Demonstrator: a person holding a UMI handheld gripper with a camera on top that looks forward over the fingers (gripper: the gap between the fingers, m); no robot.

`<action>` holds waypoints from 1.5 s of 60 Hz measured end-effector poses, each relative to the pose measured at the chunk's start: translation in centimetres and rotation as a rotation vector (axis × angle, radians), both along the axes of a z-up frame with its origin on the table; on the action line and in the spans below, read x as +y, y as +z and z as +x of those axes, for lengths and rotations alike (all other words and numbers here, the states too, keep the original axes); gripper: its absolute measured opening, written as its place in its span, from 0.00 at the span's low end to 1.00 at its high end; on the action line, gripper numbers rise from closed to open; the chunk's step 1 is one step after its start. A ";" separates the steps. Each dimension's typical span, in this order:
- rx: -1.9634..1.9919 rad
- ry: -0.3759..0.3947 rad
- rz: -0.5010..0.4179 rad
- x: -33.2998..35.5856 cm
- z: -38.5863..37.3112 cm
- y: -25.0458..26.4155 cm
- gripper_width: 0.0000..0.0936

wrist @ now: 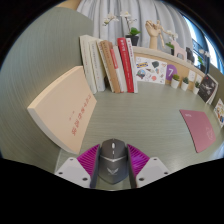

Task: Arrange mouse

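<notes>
A dark grey computer mouse [112, 160] with a scroll wheel sits between my gripper's [112, 163] two magenta pads [88, 158], above the greenish desk [140, 115]. Both pads press against the mouse's sides, so the gripper is shut on it. The rear of the mouse is hidden below by the gripper body.
A tan book [62, 110] lies tilted to the left ahead. Upright books [112, 65] stand at the back of the desk, with more items along a shelf [185, 75] to the right. A pink notebook [198, 130] lies at the right.
</notes>
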State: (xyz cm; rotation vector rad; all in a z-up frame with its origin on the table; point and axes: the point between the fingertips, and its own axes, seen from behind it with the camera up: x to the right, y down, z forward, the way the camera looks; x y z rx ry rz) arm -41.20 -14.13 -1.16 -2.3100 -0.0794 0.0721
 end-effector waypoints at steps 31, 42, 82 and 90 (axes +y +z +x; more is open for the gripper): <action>0.035 0.158 0.087 3.5 4.6 13.0 0.32; 0.013 0.123 0.311 6.6 15.9 27.9 0.33; -0.064 -0.077 0.016 9.7 42.7 4.1 0.32; -0.057 -0.051 -0.056 8.9 41.9 0.0 0.34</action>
